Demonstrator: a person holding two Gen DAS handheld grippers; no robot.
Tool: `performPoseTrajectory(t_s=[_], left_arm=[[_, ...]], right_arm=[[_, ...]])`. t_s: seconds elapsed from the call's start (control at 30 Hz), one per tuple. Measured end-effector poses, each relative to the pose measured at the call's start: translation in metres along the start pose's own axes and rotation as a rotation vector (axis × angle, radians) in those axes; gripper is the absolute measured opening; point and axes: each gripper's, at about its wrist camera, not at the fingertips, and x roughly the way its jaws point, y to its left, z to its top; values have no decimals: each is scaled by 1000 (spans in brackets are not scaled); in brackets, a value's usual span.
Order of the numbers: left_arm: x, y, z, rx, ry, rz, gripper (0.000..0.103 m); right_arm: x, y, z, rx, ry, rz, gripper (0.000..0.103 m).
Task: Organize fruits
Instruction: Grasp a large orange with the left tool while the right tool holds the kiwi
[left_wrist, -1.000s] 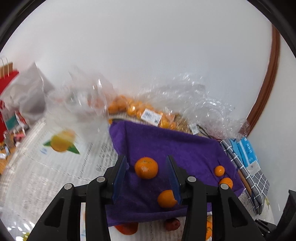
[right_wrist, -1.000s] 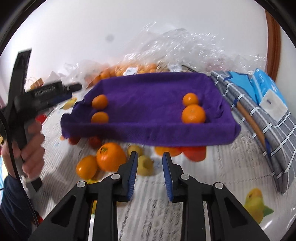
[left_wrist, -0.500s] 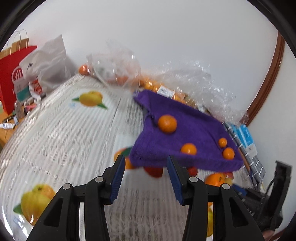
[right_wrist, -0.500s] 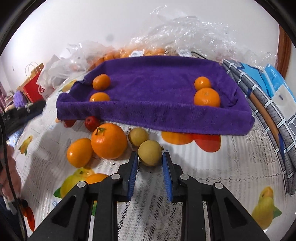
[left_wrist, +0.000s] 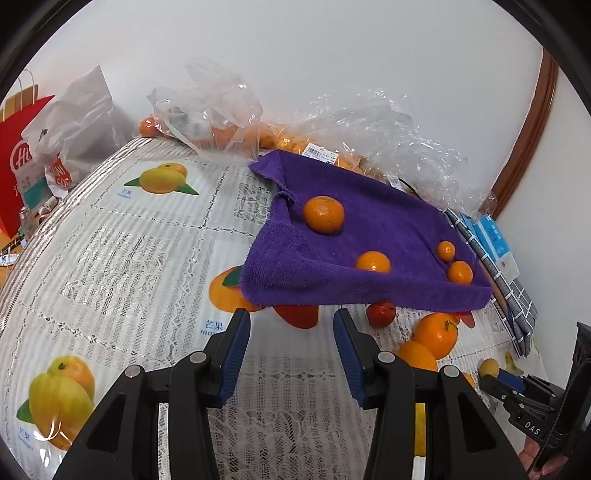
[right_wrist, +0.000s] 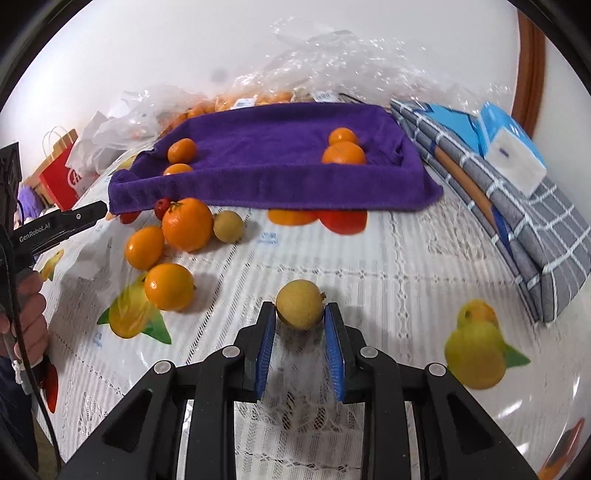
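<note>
My right gripper (right_wrist: 300, 318) is shut on a small yellow-brown fruit (right_wrist: 300, 308), held above the tablecloth. A purple towel (right_wrist: 273, 162) holds several mandarins (right_wrist: 343, 153); it also shows in the left wrist view (left_wrist: 369, 236). Loose oranges (right_wrist: 186, 223), another yellow-brown fruit (right_wrist: 228, 226) and a small red fruit (right_wrist: 161, 207) lie in front of the towel's near left edge. My left gripper (left_wrist: 291, 328) is open and empty, just short of the towel's near edge. The right gripper with its fruit (left_wrist: 489, 367) shows at the lower right of the left wrist view.
Clear plastic bags of oranges (left_wrist: 210, 122) lie behind the towel. A folded grey checked cloth (right_wrist: 517, 206) and blue-white packs (right_wrist: 511, 147) sit right of it. A red paper bag (left_wrist: 14, 162) and a white bag (left_wrist: 77, 125) stand at the table's far left.
My right gripper has closed on the yellow-brown fruit and drawn it back from the pile. My left gripper has pulled back from over the towel to its near edge.
</note>
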Motion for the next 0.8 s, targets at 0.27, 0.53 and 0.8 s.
performPoseTrajectory(t_s=[0.27,0.53,0.8], left_arm=[[3,-9,-3,50,11,-17,45],[-4,-41,-14,173,34,-147,45],[9,-74,-25,162,135,-196,44]], right_arm=[[4,2,3,29,-40,-44,27],[-12,-3,-2,59,-107,-57,27],[-14,-10,-3,93,-112,-54,27]])
